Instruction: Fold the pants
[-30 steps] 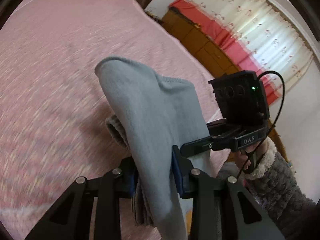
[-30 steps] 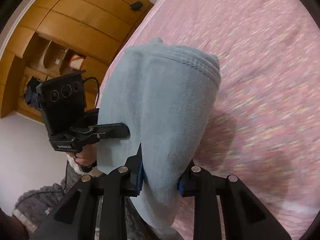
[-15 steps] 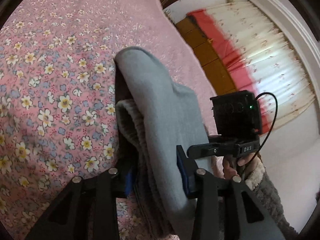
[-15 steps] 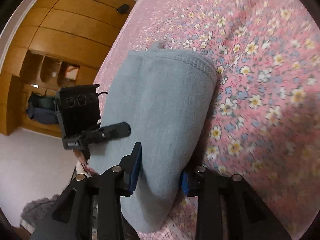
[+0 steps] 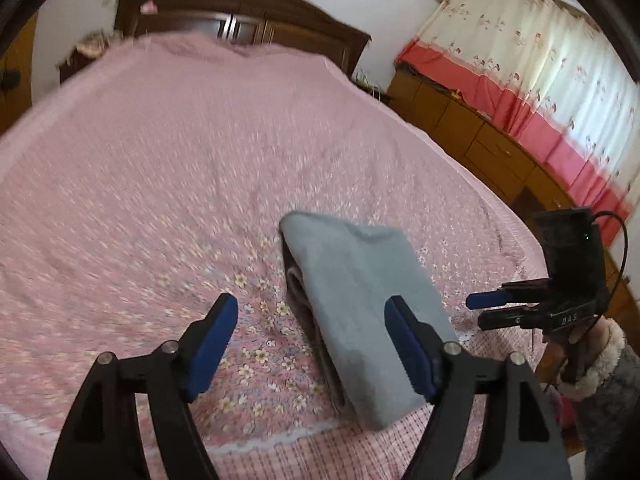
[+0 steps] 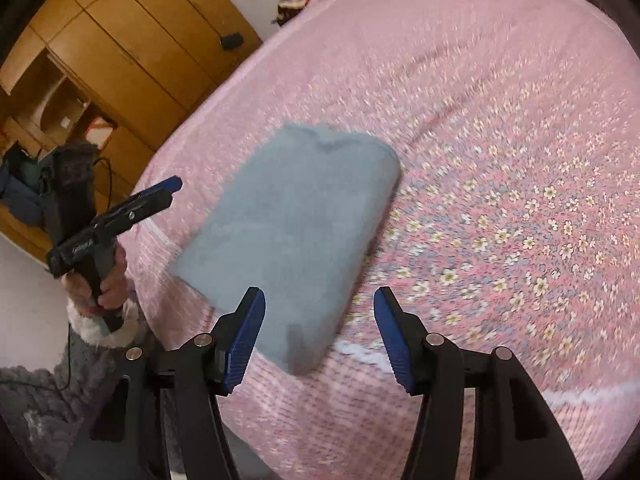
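Note:
The grey-blue pants lie folded into a thick oblong bundle near the front edge of the pink flowered bed. They also show in the right wrist view. My left gripper is open and empty, pulled back above the bundle's near end. My right gripper is open and empty, just behind the bundle's near end. The right gripper also shows in the left wrist view, and the left gripper in the right wrist view, both off the cloth.
A dark wooden headboard stands at the far end of the bed. A wooden cabinet row under curtains runs along the right. A wooden wardrobe stands to the left. The bed's front edge is close below me.
Both grippers have let go of the folded pants, opened wide and drawn back. The pants, held up before, now lie on the bed.

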A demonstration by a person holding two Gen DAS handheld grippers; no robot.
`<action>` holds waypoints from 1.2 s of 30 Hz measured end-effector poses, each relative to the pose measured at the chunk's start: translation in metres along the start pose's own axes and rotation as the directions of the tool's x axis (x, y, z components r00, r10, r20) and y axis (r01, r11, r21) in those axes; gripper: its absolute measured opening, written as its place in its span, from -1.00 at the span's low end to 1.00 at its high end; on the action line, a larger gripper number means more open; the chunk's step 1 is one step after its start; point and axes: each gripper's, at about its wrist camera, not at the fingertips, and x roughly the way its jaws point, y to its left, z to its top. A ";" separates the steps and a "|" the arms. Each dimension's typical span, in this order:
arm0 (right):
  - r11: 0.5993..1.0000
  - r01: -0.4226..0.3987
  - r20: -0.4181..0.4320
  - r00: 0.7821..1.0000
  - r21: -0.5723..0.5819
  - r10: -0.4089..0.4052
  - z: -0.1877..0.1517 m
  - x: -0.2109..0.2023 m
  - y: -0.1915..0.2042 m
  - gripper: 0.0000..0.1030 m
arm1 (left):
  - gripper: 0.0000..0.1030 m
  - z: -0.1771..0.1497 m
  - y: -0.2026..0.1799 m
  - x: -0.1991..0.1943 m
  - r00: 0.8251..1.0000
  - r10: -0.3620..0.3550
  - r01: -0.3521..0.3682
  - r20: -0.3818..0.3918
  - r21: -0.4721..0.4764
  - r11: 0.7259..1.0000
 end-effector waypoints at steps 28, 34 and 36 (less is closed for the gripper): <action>0.981 -0.184 0.002 0.983 0.061 0.185 -0.035 0.038 0.006 -0.68 | 0.56 -0.043 -0.076 0.036 0.993 0.097 -0.091 -0.066 0.089 0.992; 0.960 -0.244 0.093 0.968 0.138 0.233 -0.054 0.008 -0.021 -0.68 | 0.34 -0.031 -0.094 0.005 0.999 -0.009 0.005 0.040 0.094 0.996; 0.953 -0.259 0.109 0.964 0.157 0.244 -0.059 0.005 -0.027 -0.68 | -0.20 -0.031 -0.097 0.012 0.999 -0.040 0.038 0.022 0.080 0.996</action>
